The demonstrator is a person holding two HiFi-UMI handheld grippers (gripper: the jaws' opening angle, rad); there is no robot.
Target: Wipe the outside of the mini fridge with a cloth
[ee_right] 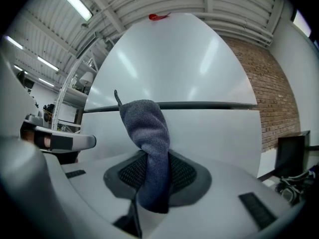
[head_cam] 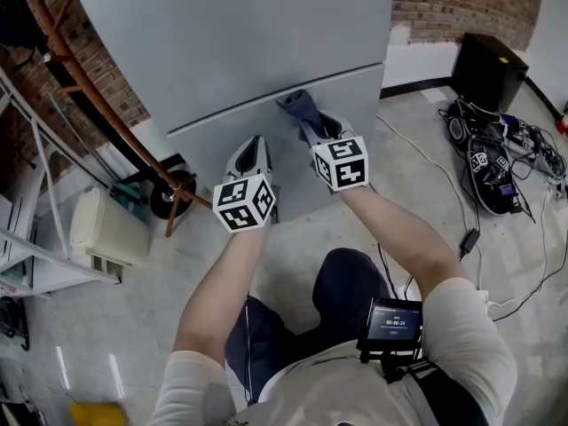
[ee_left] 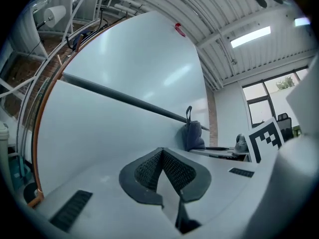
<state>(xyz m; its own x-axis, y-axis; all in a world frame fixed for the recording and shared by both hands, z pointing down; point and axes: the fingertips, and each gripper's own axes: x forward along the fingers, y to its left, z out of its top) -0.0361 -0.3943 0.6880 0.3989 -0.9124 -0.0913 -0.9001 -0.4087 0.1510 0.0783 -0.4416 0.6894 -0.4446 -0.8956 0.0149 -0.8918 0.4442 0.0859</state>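
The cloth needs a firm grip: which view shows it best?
Right gripper view: the cloth fills the centre, pinched in the right claw. Head view shows only its top; left gripper view shows it small.

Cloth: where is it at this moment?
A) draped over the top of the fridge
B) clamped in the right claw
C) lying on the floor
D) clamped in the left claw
B: the right gripper view shows the blue-grey cloth pinched between the jaws of the right claw, while the left claw is closed on nothing.
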